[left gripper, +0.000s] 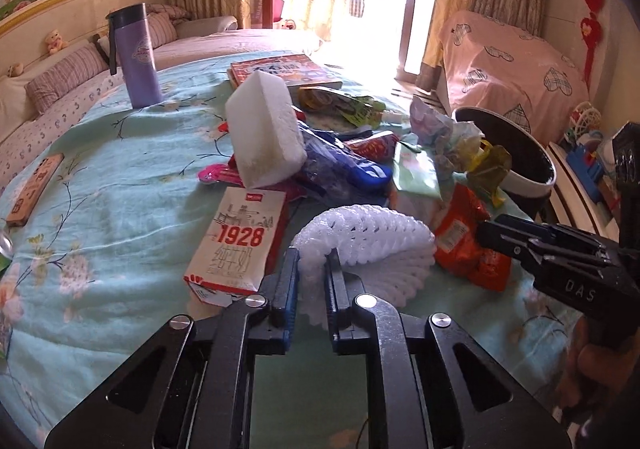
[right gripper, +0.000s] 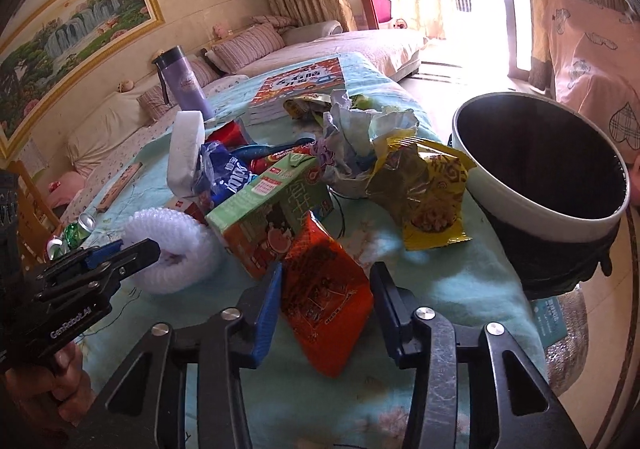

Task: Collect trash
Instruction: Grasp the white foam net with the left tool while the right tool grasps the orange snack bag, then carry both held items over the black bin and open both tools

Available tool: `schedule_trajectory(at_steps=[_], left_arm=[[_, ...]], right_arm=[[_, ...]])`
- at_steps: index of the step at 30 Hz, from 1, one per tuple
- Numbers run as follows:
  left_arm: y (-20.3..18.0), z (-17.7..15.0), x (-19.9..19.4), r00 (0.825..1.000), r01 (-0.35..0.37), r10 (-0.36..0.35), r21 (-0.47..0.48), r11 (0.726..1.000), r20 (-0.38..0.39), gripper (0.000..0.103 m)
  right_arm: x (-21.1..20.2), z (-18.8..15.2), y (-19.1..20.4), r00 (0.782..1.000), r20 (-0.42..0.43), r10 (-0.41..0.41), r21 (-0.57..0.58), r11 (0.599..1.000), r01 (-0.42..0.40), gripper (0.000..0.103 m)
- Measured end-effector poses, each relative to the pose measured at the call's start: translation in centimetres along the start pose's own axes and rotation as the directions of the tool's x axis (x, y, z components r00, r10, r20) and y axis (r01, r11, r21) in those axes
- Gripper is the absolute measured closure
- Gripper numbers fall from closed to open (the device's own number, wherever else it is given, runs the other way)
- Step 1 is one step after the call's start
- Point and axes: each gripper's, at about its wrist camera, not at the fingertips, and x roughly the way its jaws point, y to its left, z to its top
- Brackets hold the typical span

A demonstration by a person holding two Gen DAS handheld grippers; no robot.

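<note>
You are at the pick-up step, with both tongs down in the litter on the cloth-covered desk [left gripper: 100,209]. Nearest you, your left tongs [left gripper: 313,263] are clenched on the rim of the white foam fruit net [left gripper: 372,245], which lies on the cloth just beside the red-and-white milk carton [left gripper: 240,241]. Your right tongs [right gripper: 326,281] straddle the orange snack wrapper [right gripper: 326,289]: the left pad touches its edge, the right pad stands just clear, so I judge that grip not yet made. The wrapper leans against the green carton [right gripper: 272,209]. Behind these lies the rest of the pile: a white sponge block [left gripper: 266,129], a blue wrapper [left gripper: 352,165], crumpled paper [right gripper: 356,125] and a yellow snack bag [right gripper: 424,193]. Farther right, at the desk's edge, the dark-lined bin [right gripper: 540,209] stands open and looks empty. Next, I think, you should pinch the wrapper firmly, then lift both pieces clear of the cartons and carry them right, over the bin's rim, before letting go. The net is springy and may slip.
</note>
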Motion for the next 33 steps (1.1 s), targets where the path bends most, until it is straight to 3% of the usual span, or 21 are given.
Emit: schedule_trajectory(at_steps=[2, 9, 18, 21, 23, 25, 27, 28, 29, 33], left_arm=[[-0.4, -0.3, -0.7, 1.000, 0.003, -0.003, 0.011, 1.000, 0.011, 0.093], [-1.4, -0.4, -3.6, 0.998, 0.012, -0.014, 0.036, 0.999, 0.060, 0.093], [-0.6, -0.2, -5.2, 0.996, 0.009, -0.009, -0.001, 1.000, 0.083, 0.093], [-0.8, -0.3, -5.3, 0.996, 0.006, -0.006, 0.004, 1.000, 0.087, 0.093], [-1.0, -0.4, -5.3, 0.996, 0.007, -0.007, 0.009, 1.000, 0.086, 0.093], [-1.1, -0.4, -5.2, 0.996, 0.003, -0.004, 0.014, 1.000, 0.084, 0.093], [-1.2, -0.4, -5.1, 0.997, 0.006, -0.008, 0.017, 1.000, 0.079, 0.093], [-1.3, -0.4, -5.1, 0.997, 0.005, -0.007, 0.019, 1.000, 0.079, 0.093], [-1.5, -0.3, -5.0, 0.997, 0.005, -0.007, 0.023, 1.000, 0.078, 0.093], [-2.4, 0.1, -5.0, 0.997, 0.023, -0.026, 0.042, 0.999, 0.077, 0.093]], right_arm=[[-0.5, -0.2, -0.2, 1.000, 0.000, 0.008, 0.007, 1.000, -0.008, 0.102], [-3.0, -0.7, -0.6, 0.999, 0.041, 0.020, 0.008, 1.000, -0.020, 0.103], [-3.5, -0.8, -0.6, 0.997, 0.050, 0.056, 0.025, 0.998, -0.057, 0.103], [-2.6, -1.1, -1.2, 0.994, 0.007, 0.108, 0.072, 0.992, -0.108, 0.081], [-1.8, -1.6, -1.4, 0.995, -0.010, 0.104, 0.081, 0.991, -0.103, 0.036], [-0.9, -2.1, -1.5, 0.992, -0.038, 0.119, 0.091, 0.989, -0.115, 0.033], [-0.1, -2.7, -1.7, 0.987, -0.069, 0.147, 0.106, 0.985, -0.139, 0.046], [0.0, -2.9, -1.6, 0.986, -0.075, 0.150, 0.106, 0.984, -0.142, 0.072], [0.0, -3.0, -1.7, 0.986, -0.069, 0.153, 0.105, 0.984, -0.145, 0.086], [-1.7, -2.9, -2.0, 0.990, -0.014, 0.137, 0.095, 0.986, -0.135, 0.096]])
